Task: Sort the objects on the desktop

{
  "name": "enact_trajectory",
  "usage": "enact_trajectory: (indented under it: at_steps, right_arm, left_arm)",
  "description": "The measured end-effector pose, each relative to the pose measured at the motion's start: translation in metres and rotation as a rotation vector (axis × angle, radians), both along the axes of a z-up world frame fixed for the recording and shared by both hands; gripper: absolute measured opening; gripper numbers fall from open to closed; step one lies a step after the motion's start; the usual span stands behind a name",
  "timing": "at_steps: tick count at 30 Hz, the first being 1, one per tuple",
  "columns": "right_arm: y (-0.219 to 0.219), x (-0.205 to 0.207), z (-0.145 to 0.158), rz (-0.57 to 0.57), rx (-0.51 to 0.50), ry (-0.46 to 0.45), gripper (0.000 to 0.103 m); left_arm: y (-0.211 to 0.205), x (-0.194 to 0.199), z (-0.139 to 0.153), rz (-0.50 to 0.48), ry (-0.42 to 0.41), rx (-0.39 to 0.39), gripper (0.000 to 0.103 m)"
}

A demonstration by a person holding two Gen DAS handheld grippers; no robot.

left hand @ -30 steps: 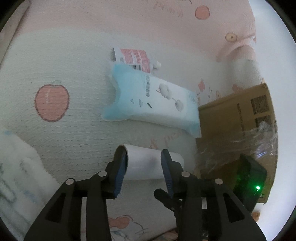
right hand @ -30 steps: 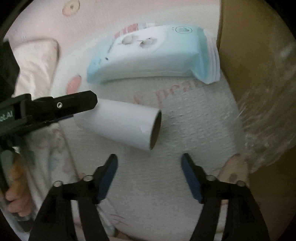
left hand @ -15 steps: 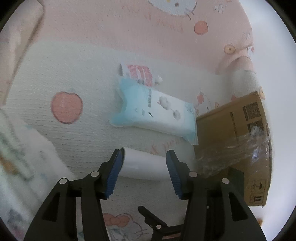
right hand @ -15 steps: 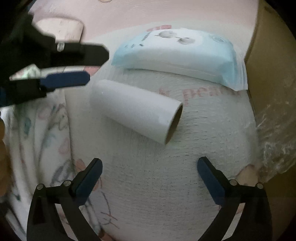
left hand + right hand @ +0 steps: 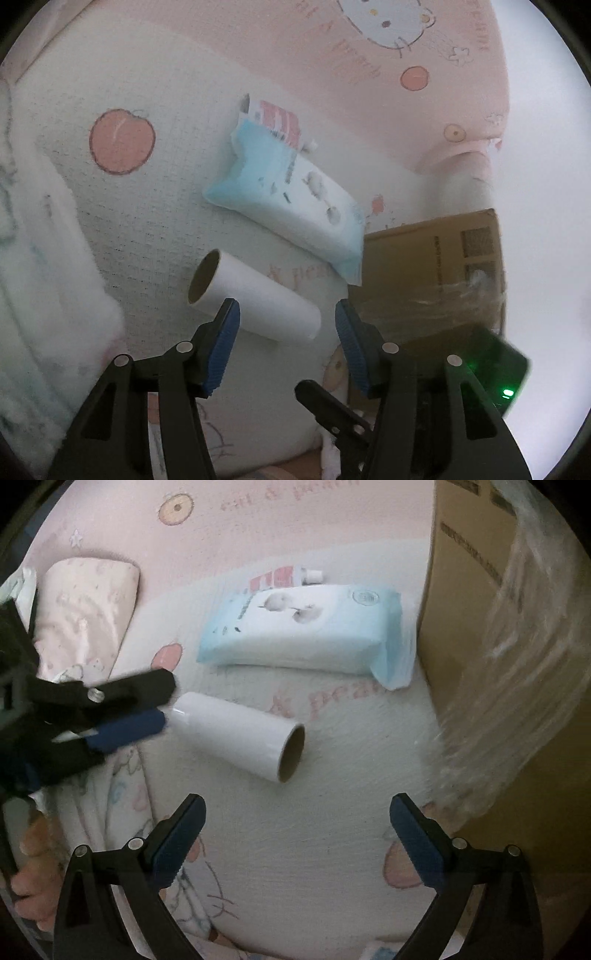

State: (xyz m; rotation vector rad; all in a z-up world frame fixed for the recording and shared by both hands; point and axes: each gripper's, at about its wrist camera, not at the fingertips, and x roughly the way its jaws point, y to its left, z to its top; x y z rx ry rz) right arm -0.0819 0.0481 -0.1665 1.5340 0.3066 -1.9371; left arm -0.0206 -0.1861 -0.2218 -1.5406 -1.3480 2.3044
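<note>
- since the earlier frames the left gripper (image 5: 287, 319) has let go of the roll (image 5: 255, 295): its jaws have just been opening, and the blue pads (image 5: 225, 343) now stand clear on either side of the roll's near end, not pressing on it.
- roll, a white tube with a brown cardboard core, lies on its side on the white quilted cover (image 5: 155, 229); in the right wrist view its open end (image 5: 291, 751) faces the camera.
- in the right wrist view the left gripper (image 5: 162, 705) sits at the roll's far end, its fingertips just at the tube.
- right gripper (image 5: 297, 825) has also widened; its jaws stand wide apart with nothing between them, above bare cover on the near side of the roll, apart from it.
- wipes pack (image 5: 306, 631), light blue and white, lies flat beyond the roll, close but not touching it.
- tube (image 5: 286, 578) with a red and white label and white cap lies just behind the pack, partly hidden by it.
- cardboard box (image 5: 476, 602) stands to the right of the pack, one side wrapped in clear film (image 5: 517, 672); the pack's right end lies right beside it.
- pink printed fabric (image 5: 332, 62) covers the area behind.
- pink pillow (image 5: 85, 616) lies at the far left.
- a person's fingers (image 5: 31, 886) show at the lower left of the right wrist view.
</note>
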Motion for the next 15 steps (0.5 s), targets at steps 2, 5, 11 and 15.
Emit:
enact_trajectory:
  at_steps: [2, 5, 11, 15]
  right_arm:
    - [-0.006, 0.000, 0.004, 0.041, 0.028, 0.034, 0.099]
    - [-0.022, 0.000, 0.016, 0.148, 0.079, 0.132, 0.099]
    - [-0.050, 0.003, 0.017, 0.304, 0.078, 0.227, 0.096]
    - [-0.095, -0.004, 0.000, 0.342, 0.069, 0.183, 0.078]
  left_arm:
    - [0.004, -0.004, -0.001, -0.025, -0.005, -0.010, 0.058]
    - [0.006, -0.006, -0.004, -0.040, -0.009, -0.015, 0.058]
    - [0.001, -0.008, -0.011, -0.001, -0.013, 0.014, 0.058]
    - [0.002, -0.011, -0.011, -0.009, -0.018, -0.004, 0.058]
